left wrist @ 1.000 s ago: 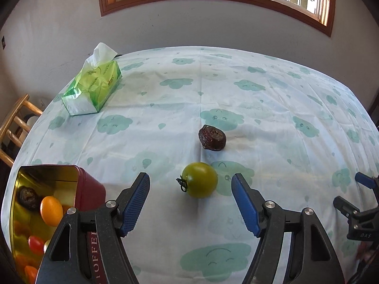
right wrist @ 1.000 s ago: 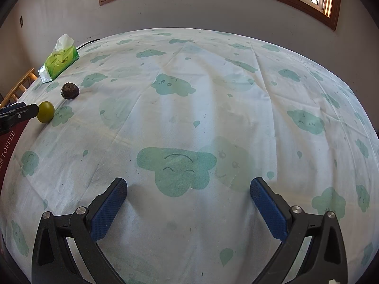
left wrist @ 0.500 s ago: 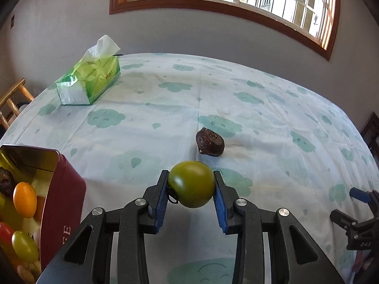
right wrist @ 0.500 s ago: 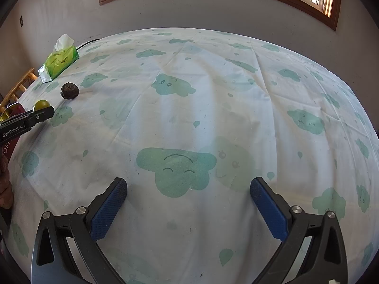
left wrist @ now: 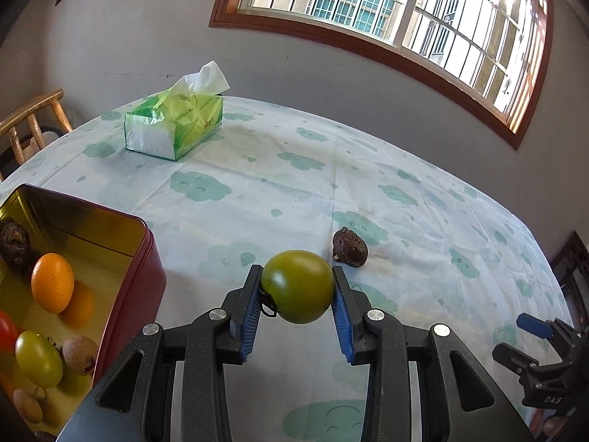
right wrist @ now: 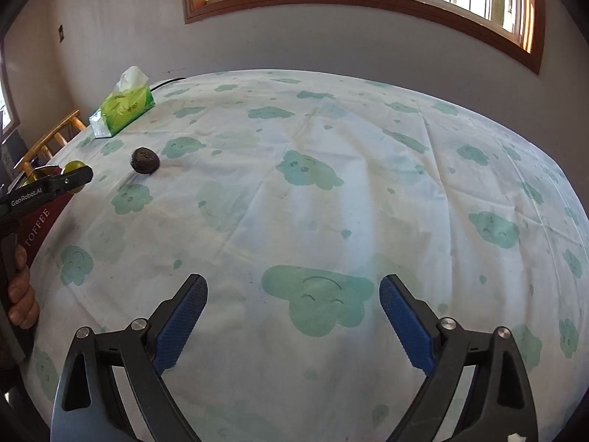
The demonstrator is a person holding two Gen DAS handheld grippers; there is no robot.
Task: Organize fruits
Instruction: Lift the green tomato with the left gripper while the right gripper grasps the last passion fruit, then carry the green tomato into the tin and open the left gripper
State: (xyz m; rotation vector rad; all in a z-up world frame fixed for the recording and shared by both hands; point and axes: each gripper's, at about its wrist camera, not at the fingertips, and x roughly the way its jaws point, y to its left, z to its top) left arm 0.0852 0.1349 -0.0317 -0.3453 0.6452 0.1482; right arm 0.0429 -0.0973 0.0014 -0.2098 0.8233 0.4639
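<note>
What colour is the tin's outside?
Dark red tin, gold inside; clearest in the left wrist view.

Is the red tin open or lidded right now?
Open. The red tin shows its gold inside with an orange fruit and other fruits; no lid in view.

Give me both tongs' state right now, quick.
Left tongs: shut on the green tomato.
Right tongs: open, nothing between the pads; jaws have just been closing a little.
</note>
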